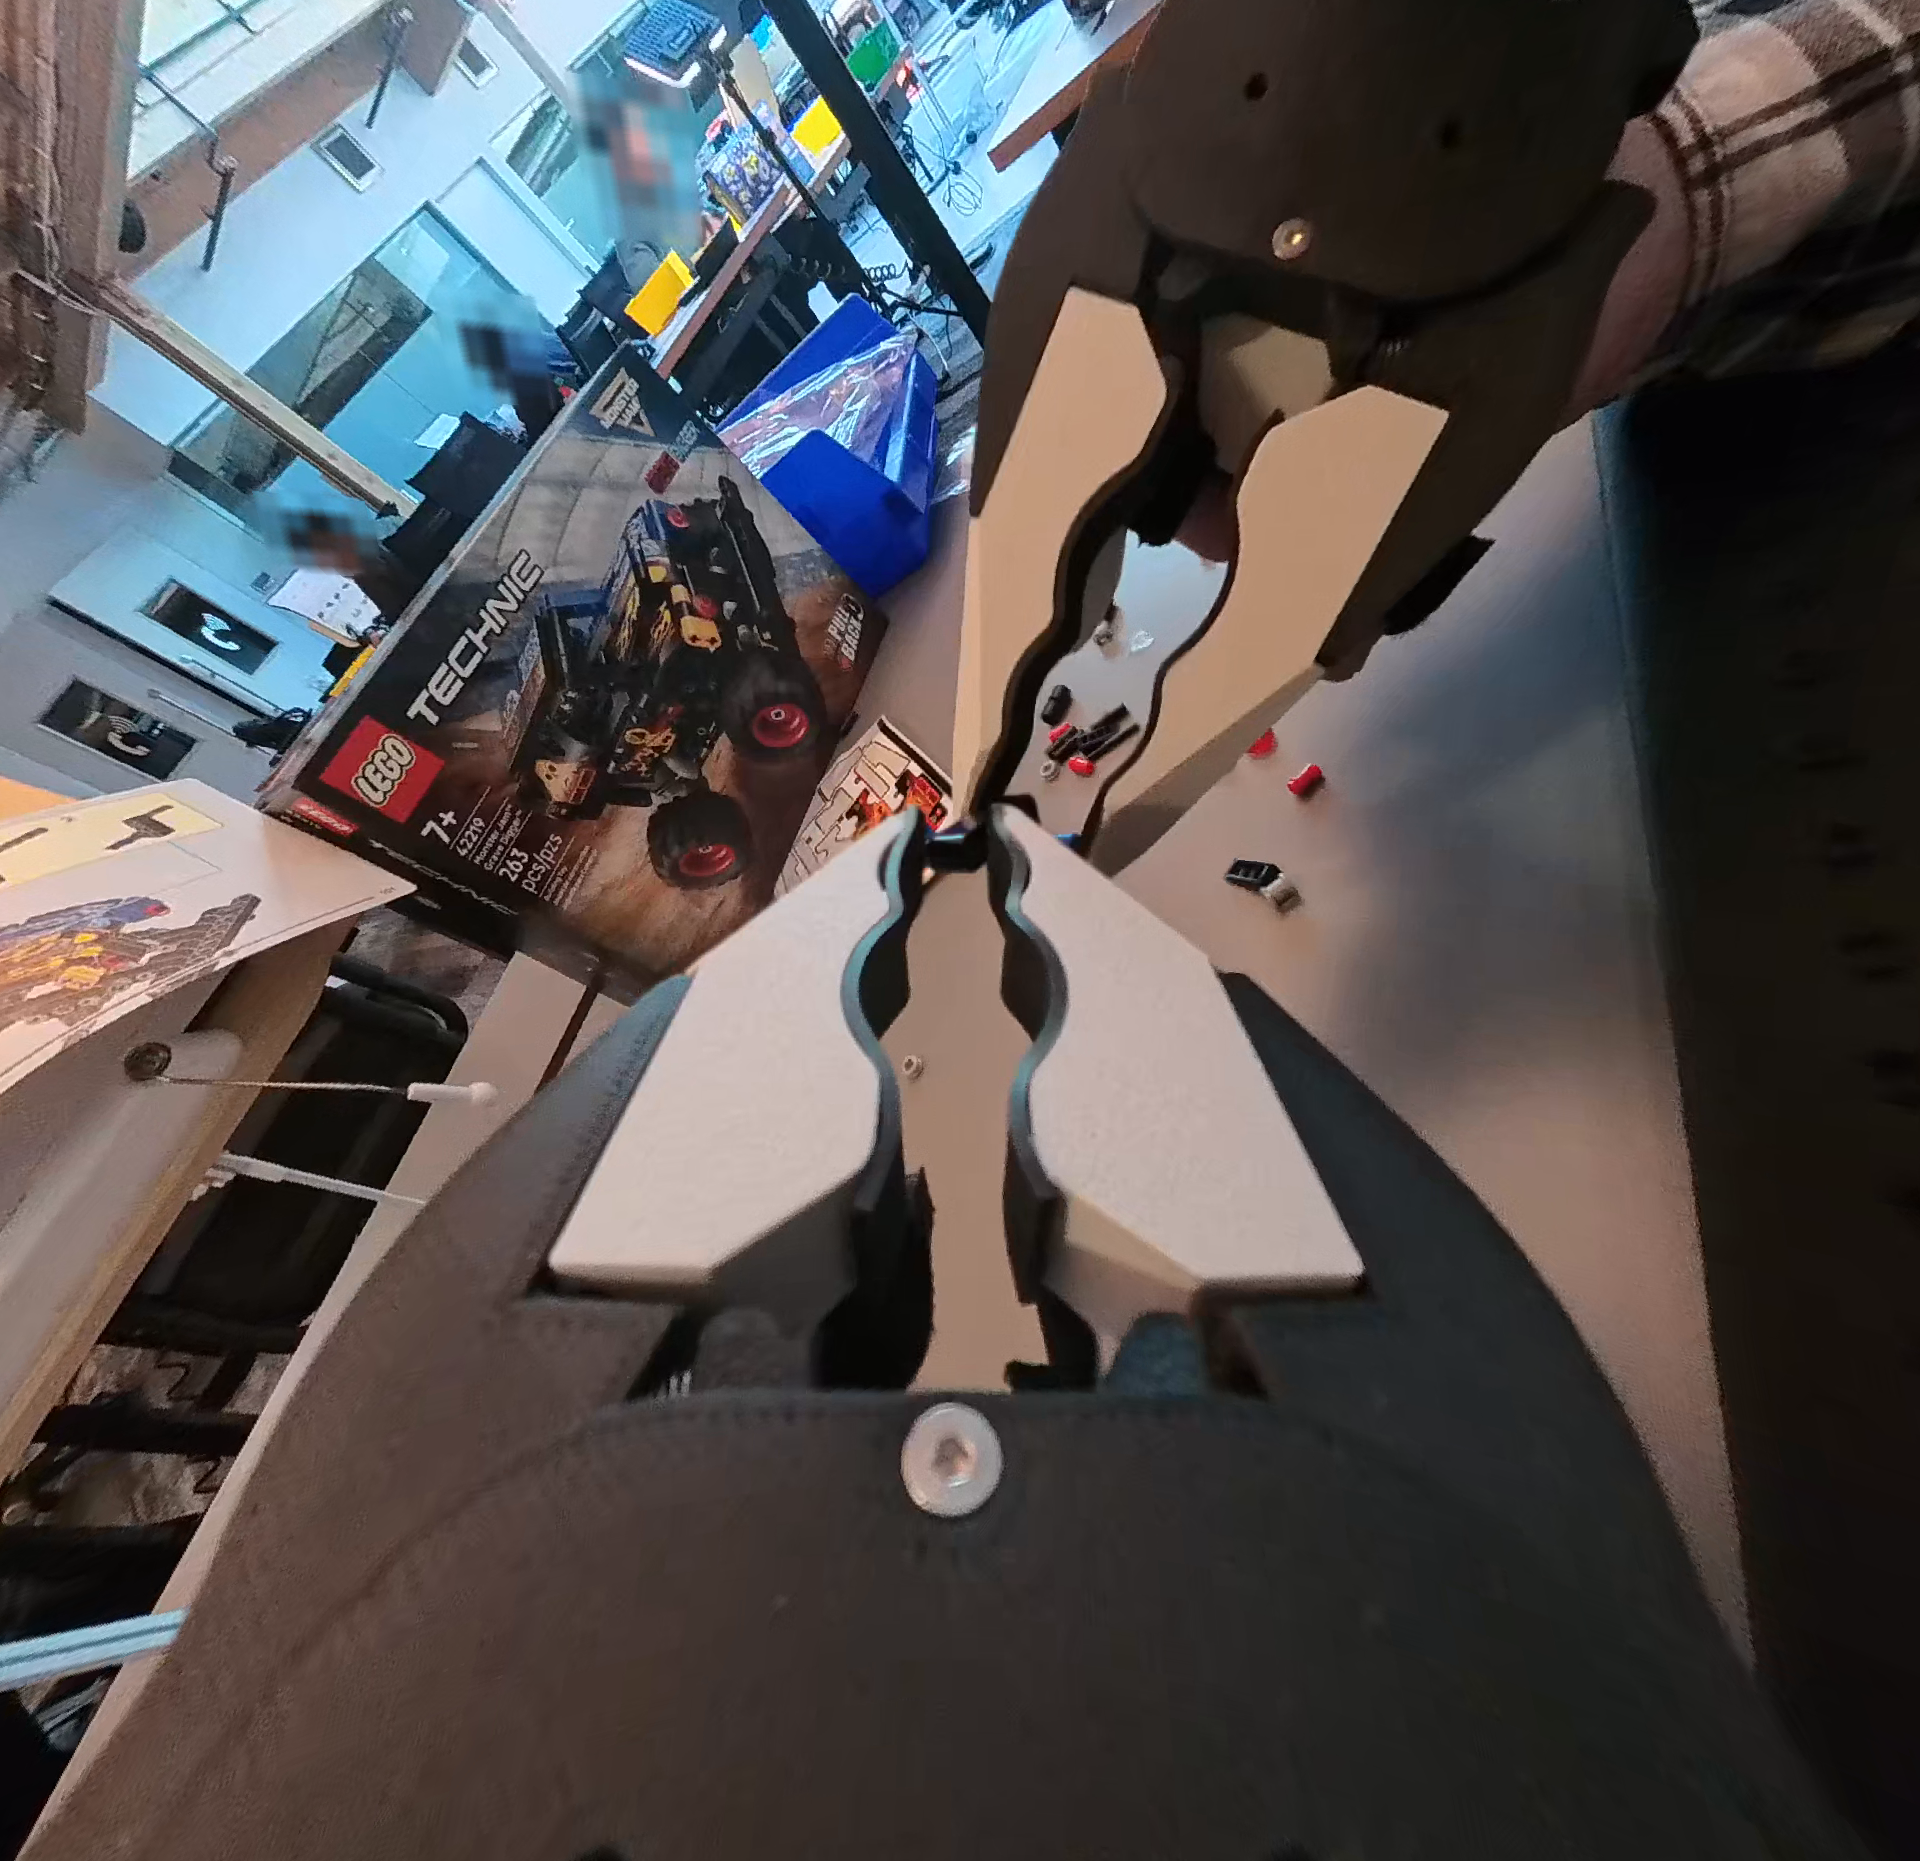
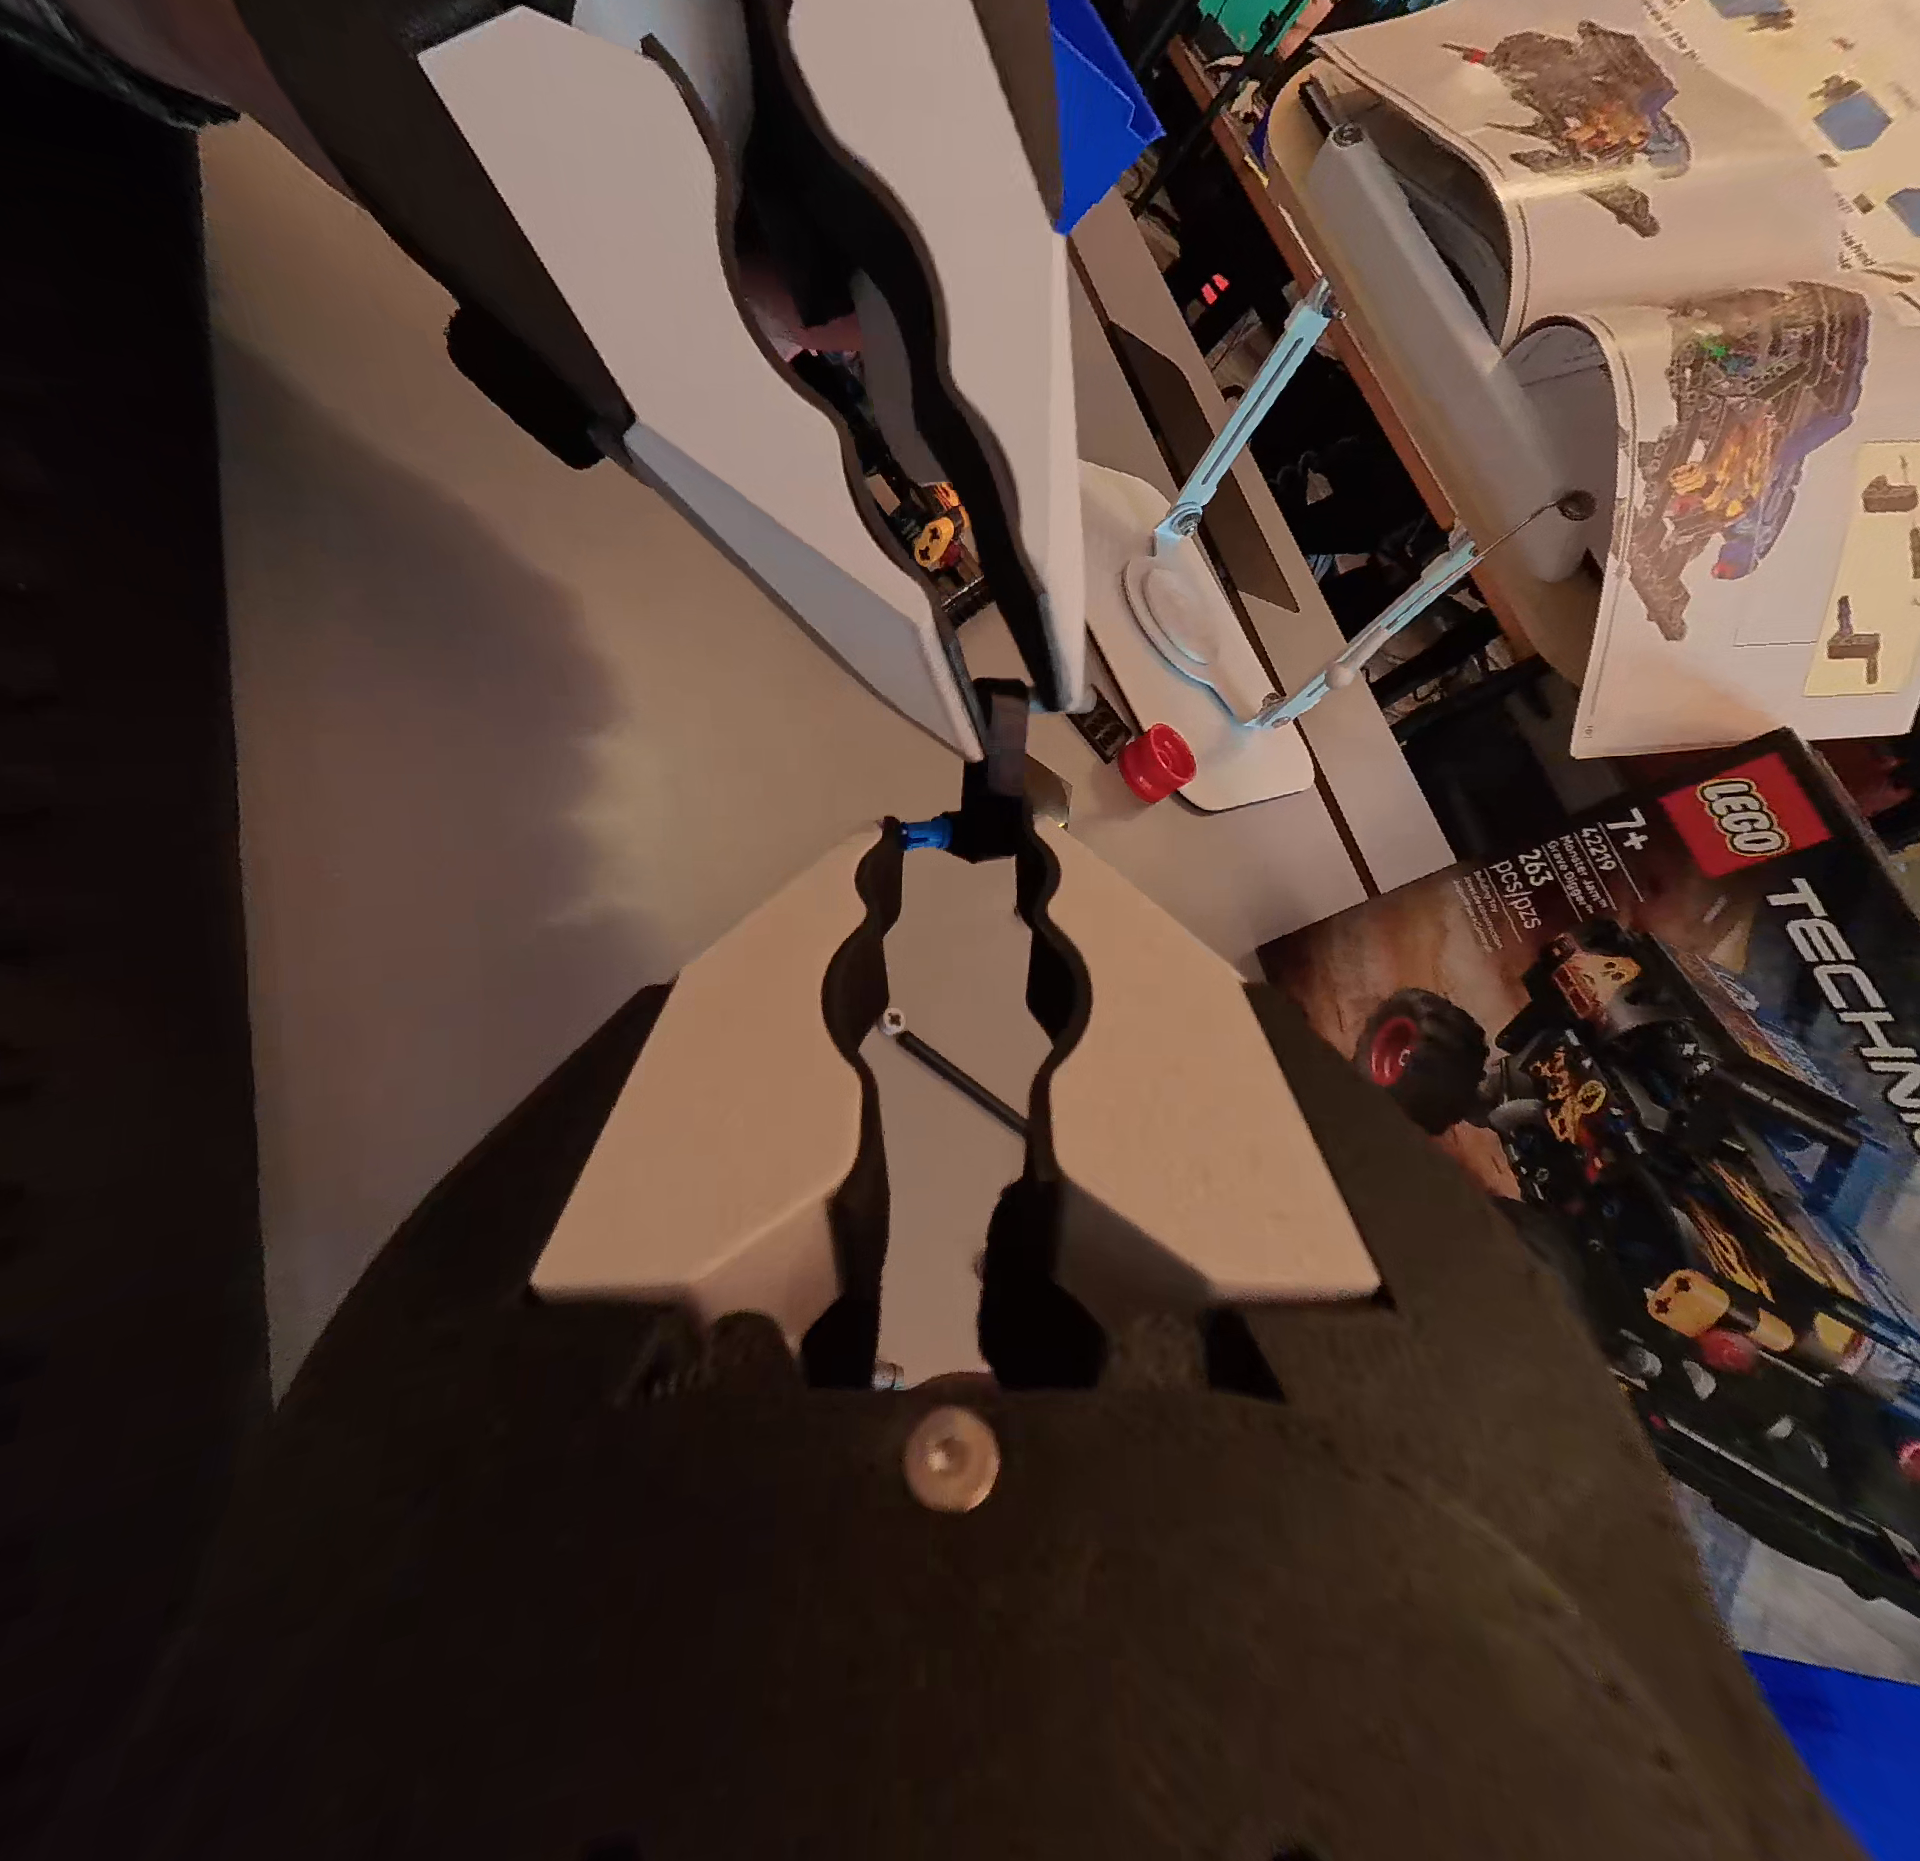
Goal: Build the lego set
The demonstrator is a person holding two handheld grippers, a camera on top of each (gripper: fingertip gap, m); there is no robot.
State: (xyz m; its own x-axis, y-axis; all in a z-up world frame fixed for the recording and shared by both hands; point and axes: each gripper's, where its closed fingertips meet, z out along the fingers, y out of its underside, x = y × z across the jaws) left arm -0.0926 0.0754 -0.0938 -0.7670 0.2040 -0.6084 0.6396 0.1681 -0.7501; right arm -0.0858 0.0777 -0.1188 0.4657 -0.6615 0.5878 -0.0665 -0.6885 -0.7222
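Note:
In the left wrist view my left gripper (image 1: 956,843) is shut on a small black lego piece (image 1: 954,847), held above the table. My right gripper (image 1: 1039,824) reaches in from above and meets it at the same piece. In the right wrist view my right gripper (image 2: 956,837) is shut on the black piece (image 2: 995,788) with a blue pin (image 2: 923,835) sticking out of its side. The pin's end sits against one pad and the black piece against the other. My left gripper (image 2: 1003,710) comes from above and pinches the upper end of the same black piece.
The set's box (image 1: 582,689) lies on the grey table (image 1: 1403,980) by a blue bin (image 1: 852,440). An instruction booklet (image 2: 1662,357) sits on a stand. Loose black and red parts (image 1: 1091,741), a red wheel hub (image 2: 1156,762) and a black axle (image 2: 956,1073) lie on the table. Less than 4 cm separates the two grippers' tips.

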